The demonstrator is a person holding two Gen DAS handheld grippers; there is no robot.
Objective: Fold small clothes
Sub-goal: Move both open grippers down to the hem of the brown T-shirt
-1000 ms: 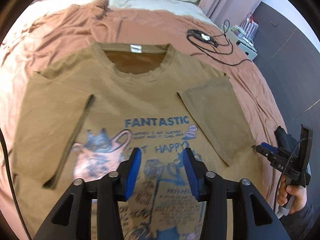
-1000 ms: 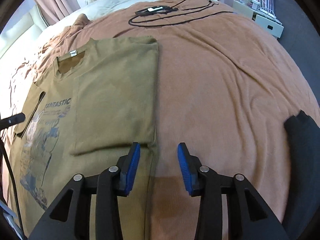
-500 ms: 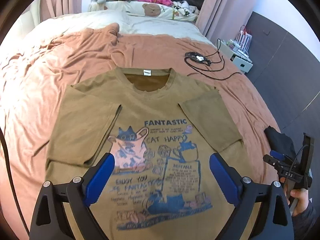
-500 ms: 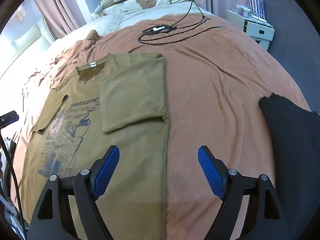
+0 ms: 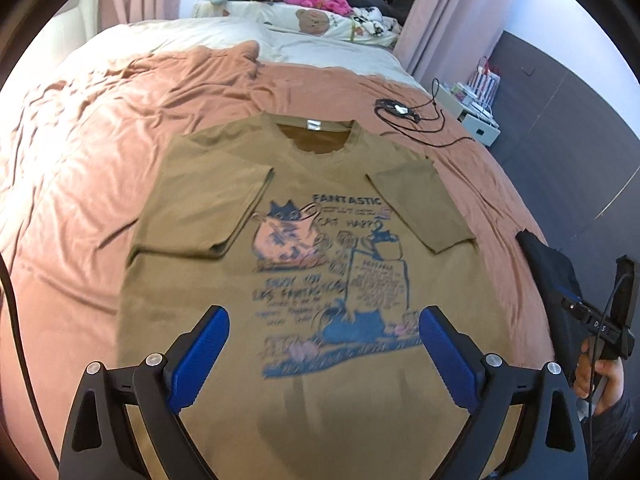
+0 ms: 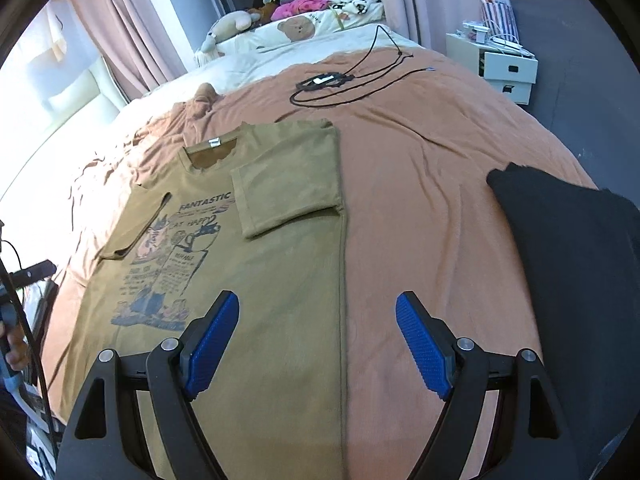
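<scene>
Blue shirt print (image 5: 332, 280) blurred, lower text unreadable.

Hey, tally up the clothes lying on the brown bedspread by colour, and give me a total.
Olive T-shirt: 1
Black garment: 1
Total: 2

A bed (image 5: 100, 184) with a brown cover is carrying a T-shirt (image 5: 320, 184), a black cable (image 5: 404, 114), a dark garment (image 6: 568, 248) and pillows (image 5: 320, 24).
</scene>
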